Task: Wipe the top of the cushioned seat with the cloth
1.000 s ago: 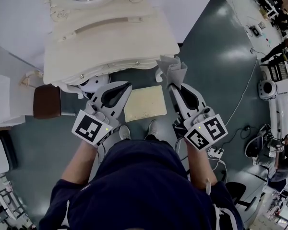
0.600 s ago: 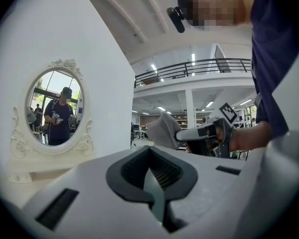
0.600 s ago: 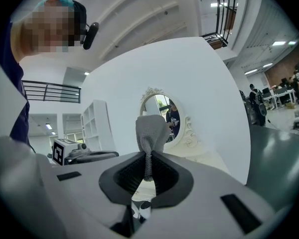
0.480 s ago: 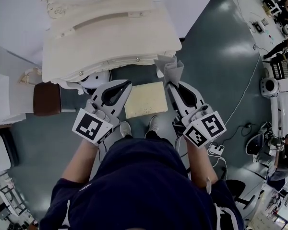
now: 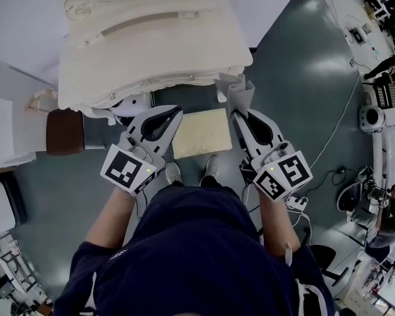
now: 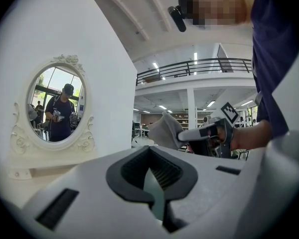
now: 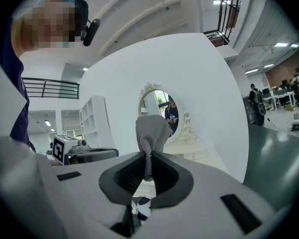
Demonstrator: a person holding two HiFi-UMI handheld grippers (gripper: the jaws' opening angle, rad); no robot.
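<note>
The cushioned seat is a cream-yellow square pad on the floor, in front of the person's feet. It lies between my two grippers. A grey cloth sticks up from my right gripper, which is shut on it and held above the seat's right edge. In the right gripper view the cloth bunches just past the right gripper's closed tips. My left gripper hovers over the seat's left edge, shut with nothing in it. From the left gripper view, the cloth shows off to the right.
A white dressing table with an oval mirror stands right behind the seat. A brown stool sits to the left. Cables and a power strip lie on the grey floor at the right.
Both grippers keep almost the same pose over the seat, and the cloth stays in the right one. Only the view drifts slightly.
</note>
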